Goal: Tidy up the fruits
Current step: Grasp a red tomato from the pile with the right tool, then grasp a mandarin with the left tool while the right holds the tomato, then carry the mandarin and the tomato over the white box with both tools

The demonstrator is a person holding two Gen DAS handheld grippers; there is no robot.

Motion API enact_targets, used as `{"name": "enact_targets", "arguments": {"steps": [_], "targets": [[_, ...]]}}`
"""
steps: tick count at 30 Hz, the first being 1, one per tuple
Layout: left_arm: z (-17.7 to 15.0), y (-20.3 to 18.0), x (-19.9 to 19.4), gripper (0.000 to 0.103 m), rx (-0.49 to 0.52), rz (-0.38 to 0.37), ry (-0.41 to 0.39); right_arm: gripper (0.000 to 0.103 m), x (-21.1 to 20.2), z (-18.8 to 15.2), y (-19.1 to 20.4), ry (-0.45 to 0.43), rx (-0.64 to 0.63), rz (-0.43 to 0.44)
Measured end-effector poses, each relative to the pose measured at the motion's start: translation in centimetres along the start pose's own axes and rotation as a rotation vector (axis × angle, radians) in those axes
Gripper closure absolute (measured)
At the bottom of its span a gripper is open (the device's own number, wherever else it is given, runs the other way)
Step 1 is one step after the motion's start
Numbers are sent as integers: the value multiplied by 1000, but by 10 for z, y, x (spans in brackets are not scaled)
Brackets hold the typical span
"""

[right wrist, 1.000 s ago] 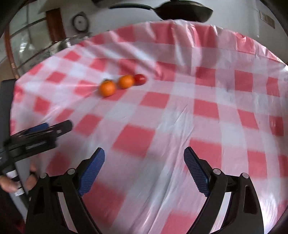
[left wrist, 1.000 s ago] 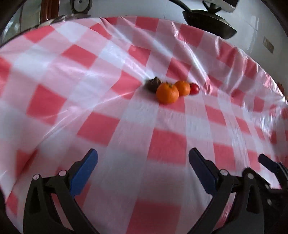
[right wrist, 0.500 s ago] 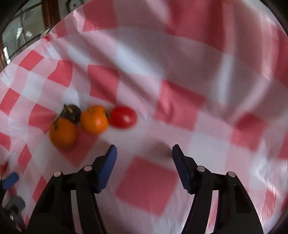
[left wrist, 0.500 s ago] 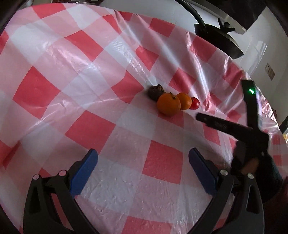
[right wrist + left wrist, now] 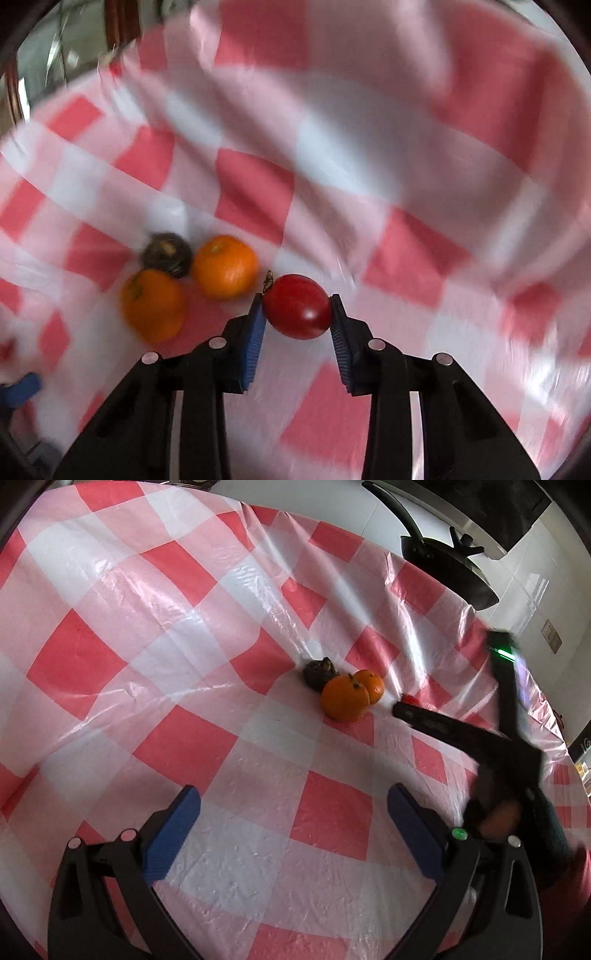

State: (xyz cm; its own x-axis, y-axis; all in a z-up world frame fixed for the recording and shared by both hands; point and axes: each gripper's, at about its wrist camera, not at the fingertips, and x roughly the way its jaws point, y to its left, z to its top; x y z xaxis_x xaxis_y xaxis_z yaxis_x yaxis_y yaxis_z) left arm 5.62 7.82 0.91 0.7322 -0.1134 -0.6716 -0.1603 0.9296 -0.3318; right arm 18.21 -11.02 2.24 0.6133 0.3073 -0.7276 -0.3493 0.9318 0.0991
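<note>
1. Right gripper (image 5: 297,317) low over the counter (image 5: 424,192), its blue fingers (image 5: 253,343) clamped on either side of a red tomato (image 5: 297,306); pads touch it left and right
2. Tomato lies on its side, stem pointing at the left pad, sitting on or just above the cloth; cannot tell which
3. Just left of the tomato: far orange (image 5: 224,266), near but apart from it
4. Near orange (image 5: 153,304) is left of and closer than the far one; the two look close to touching, blur makes it unclear
5. Dark fruit (image 5: 167,254) sits behind the near orange and beside the far orange, touching or nearly so
6. Right wrist view is motion-blurred, checks smeared
7. Left gripper (image 5: 291,834) fingers (image 5: 171,834) spread wide, nothing between them, above bare red-and-white checked cloth well short of the fruit
8. From the left wrist view: near orange (image 5: 344,698) in front, far orange (image 5: 371,685) partly behind it, dark fruit (image 5: 318,672) to the back left, all clustered mid-counter
9. Tomato (image 5: 410,699) only a red sliver here, mostly hidden behind the right gripper's (image 5: 400,710) black finger reaching in from the right
10. Green light glows on the right gripper's body
11. Black pan (image 5: 448,572) with a long handle beyond the counter's far edge, by a white wall
</note>
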Motion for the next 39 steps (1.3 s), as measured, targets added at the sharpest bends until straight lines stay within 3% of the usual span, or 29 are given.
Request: {"name": "enact_targets", "arguments": {"steps": [6,9,15,18,22,25,26,31,35,39], "targets": [[0,-1,1,2,7,-5,11,68,-54,-58,-31,-53,197,-36],[0,-4,6,2,24,-13,44,68,-62,-62,-49,-77,274,-48],[5,-11,18,2,-1,38,84,68,-58,-73,-83,-84,427,101],[22,-29,42,2,8,47,104,68,-50,-66,-74,-89,415,124],[52,-64,89,3,111,176,101,68,-54,-68,-75,-91,420,138],[62,-76,113,37,182,252,120,68,-55,-69,-77,-91,419,146],[63,-80,114,57,210,257,117,68,-55,-69,-77,-92,420,149],[40,-71,78,58,196,219,61,68,-56,-69,-77,-94,418,154],[22,-50,47,58,112,165,39,68,-55,-69,-76,-90,417,155],[8,-41,27,58,95,170,21,68,-53,-68,-76,-81,417,155]]}}
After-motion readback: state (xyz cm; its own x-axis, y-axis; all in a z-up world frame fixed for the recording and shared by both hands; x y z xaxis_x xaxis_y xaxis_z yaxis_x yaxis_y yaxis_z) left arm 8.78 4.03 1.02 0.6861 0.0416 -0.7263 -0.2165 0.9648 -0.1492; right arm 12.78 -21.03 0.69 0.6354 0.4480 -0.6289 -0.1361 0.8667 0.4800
